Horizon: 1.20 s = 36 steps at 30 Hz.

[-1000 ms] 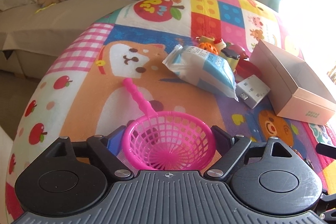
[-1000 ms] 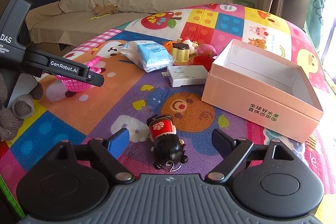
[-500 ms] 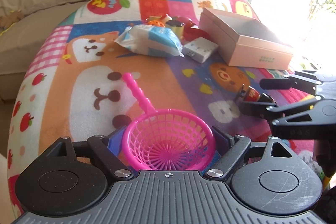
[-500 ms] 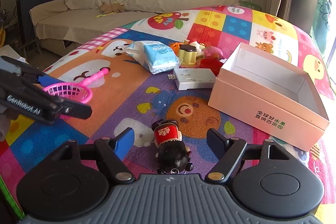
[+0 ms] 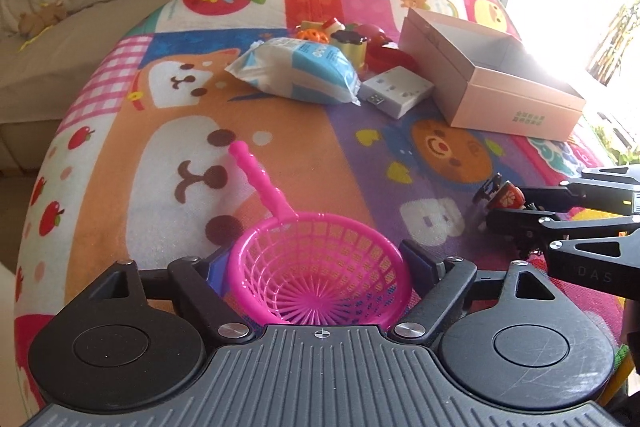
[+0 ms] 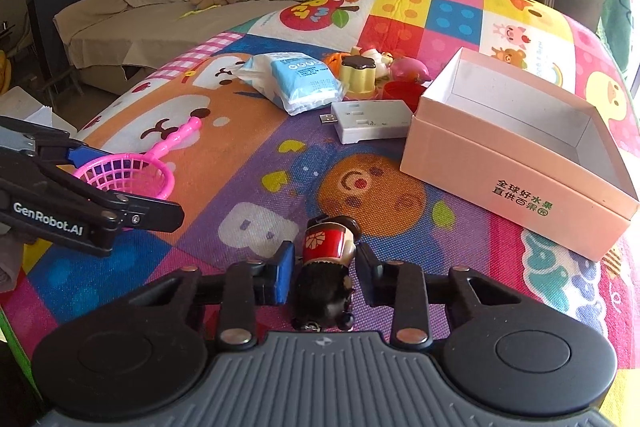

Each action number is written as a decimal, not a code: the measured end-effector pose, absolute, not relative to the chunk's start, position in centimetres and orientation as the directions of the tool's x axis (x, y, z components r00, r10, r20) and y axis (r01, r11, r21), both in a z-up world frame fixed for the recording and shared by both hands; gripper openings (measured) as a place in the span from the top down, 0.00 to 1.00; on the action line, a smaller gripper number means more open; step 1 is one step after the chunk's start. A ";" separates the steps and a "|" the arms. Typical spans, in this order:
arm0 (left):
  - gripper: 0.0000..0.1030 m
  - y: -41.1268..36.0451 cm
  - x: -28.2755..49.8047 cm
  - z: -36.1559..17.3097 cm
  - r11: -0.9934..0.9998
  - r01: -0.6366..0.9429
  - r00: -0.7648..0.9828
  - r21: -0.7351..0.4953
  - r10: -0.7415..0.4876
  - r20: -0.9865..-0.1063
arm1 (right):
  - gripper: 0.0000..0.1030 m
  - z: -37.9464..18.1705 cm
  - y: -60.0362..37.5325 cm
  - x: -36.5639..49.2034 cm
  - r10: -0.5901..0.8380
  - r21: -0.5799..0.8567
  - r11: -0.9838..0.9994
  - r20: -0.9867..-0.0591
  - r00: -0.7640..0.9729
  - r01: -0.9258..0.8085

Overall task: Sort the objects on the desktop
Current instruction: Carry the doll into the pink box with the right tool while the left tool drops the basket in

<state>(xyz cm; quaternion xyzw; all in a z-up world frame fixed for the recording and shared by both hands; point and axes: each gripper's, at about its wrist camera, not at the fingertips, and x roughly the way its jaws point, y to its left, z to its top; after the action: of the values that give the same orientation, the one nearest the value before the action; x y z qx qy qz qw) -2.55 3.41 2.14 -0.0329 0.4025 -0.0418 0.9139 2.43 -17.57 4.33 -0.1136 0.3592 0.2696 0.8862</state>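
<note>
at the left, the left gripper [image 5: 316,267] tilts down over the mat [image 6: 248,155], clasping the pink strainer [image 5: 320,279] by its bowl – handle pointing far. near centre, the right gripper [image 6: 324,267] tilts down, jaws closing on the small doll [image 6: 326,267] lying on the mat – open box [image 6: 520,155] at right.
</note>
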 end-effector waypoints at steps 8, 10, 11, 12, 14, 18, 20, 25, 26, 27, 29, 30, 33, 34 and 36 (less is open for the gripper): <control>0.15 1.6 -4.2 5.0 0.989 0.136 0.744 -0.055 -0.138 -0.654 | 0.72 7.1 -21.3 1.8 0.409 0.065 0.857 -0.688 0.599 -0.511; 0.15 0.7 -4.2 7.0 0.985 0.171 0.784 -0.032 -0.156 -0.602 | 0.73 9.2 -22.9 1.4 0.422 0.080 0.865 -0.649 0.633 -0.495; 0.15 0.1 -4.0 8.1 0.982 0.191 0.803 -0.016 -0.165 -0.572 | 0.73 10.4 -23.8 1.2 0.429 0.087 0.869 -0.622 0.655 -0.487; 0.15 -0.5 -3.7 9.1 0.978 0.210 0.822 0.005 -0.174 -0.542 | 0.73 11.9 -24.8 1.0 0.436 0.095 0.874 -0.587 0.682 -0.477; 0.15 -2.1 -2.8 10.9 0.967 0.248 0.856 0.054 -0.193 -0.480 | 0.73 14.8 -26.7 0.9 0.436 0.108 0.887 -0.515 0.738 -0.449; 0.15 -5.6 0.2 12.9 0.943 0.295 0.900 0.156 -0.219 -0.378 | 0.73 18.5 -29.8 0.4 0.392 0.115 0.918 -0.394 0.831 -0.379; 0.15 -6.8 2.2 13.2 0.937 0.310 0.899 0.159 -0.235 -0.369 | 0.73 19.0 -30.8 0.4 0.363 0.119 0.932 -0.373 0.854 -0.343; 0.15 -10.2 8.1 12.8 0.913 0.391 0.871 0.116 -0.326 -0.369 | 0.73 17.2 -32.4 1.0 0.338 0.151 0.941 -0.408 0.848 -0.303; 0.15 -11.0 9.2 12.6 0.909 0.402 0.864 0.108 -0.338 -0.373 | 0.73 16.7 -32.6 1.2 0.336 0.155 0.942 -0.421 0.843 -0.297; 0.15 -11.7 10.6 12.1 0.905 0.416 0.854 0.091 -0.354 -0.380 | 0.73 16.2 -32.8 1.5 0.330 0.160 0.944 -0.435 0.838 -0.289; 0.10 -12.9 12.6 11.2 0.895 0.443 0.835 0.058 -0.388 -0.391 | 0.73 15.3 -33.0 2.3 0.316 0.170 0.949 -0.463 0.828 -0.267; 0.07 -13.3 13.2 10.7 0.890 0.452 0.827 0.055 -0.395 -0.401 | 0.73 15.1 -33.1 2.8 0.310 0.174 0.950 -0.472 0.825 -0.258; 0.06 -13.2 13.2 9.4 0.885 0.462 0.808 0.061 -0.392 -0.440 | 0.73 14.7 -33.4 3.5 0.291 0.170 0.956 -0.477 0.830 -0.238; 0.05 -12.8 12.7 9.1 0.887 0.458 0.804 0.049 -0.390 -0.449 | 0.73 14.8 -33.4 3.7 0.286 0.167 0.958 -0.473 0.833 -0.234; 0.02 -11.3 11.1 8.4 0.896 0.444 0.795 0.012 -0.387 -0.467 | 0.73 15.3 -33.6 4.4 0.278 0.161 0.960 -0.458 0.844 -0.229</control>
<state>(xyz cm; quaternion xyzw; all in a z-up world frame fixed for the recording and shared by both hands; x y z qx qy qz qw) 11.06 -11.34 8.42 0.0607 0.2331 -0.2197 0.9453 4.37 -33.61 15.33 0.0500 0.2458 0.1323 0.9589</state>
